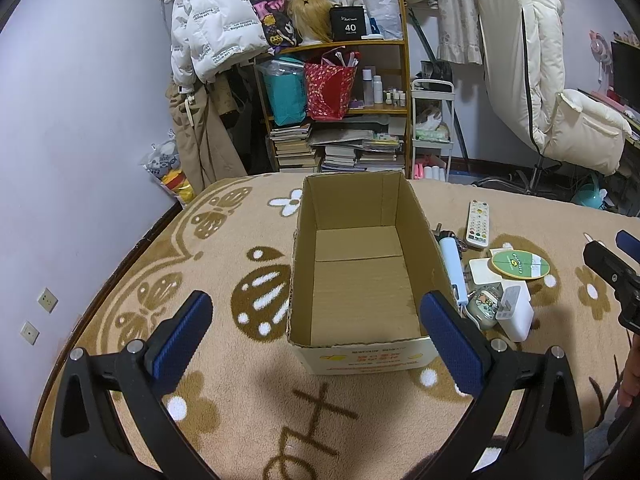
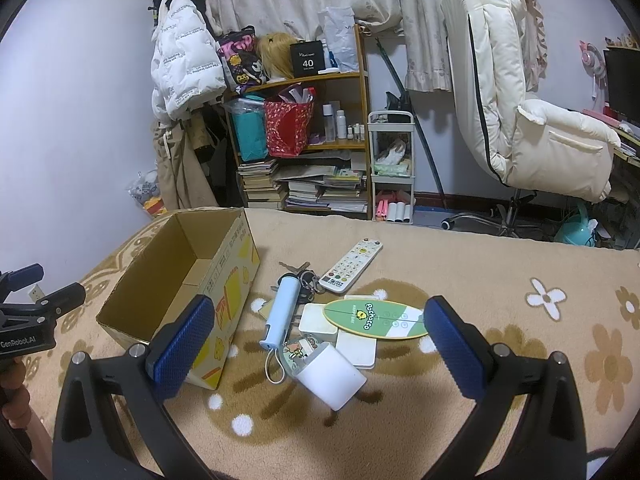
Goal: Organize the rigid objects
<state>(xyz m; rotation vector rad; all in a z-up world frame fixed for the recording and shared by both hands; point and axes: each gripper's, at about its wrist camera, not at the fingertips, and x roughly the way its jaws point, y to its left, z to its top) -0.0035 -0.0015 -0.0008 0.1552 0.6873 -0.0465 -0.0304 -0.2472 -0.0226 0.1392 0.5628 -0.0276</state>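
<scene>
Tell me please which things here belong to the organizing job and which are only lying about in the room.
For the job: cardboard box, remote control, keys, light blue tube, green oval card, white charger, left gripper, right gripper.

Lying about: bookshelf, white jacket, chair, red bag.

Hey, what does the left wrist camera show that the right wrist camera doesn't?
Only the left wrist view looks straight down into the cardboard box, showing its whole bare floor, with nothing inside. It also shows the wall sockets at the left.

Only the right wrist view shows the box's printed yellow side, the keys beside the light blue tube, and the full green oval board.

Both show the box, the remote, the white charger block, the patterned blanket and the bookshelf. The left gripper and right gripper are both open.
</scene>
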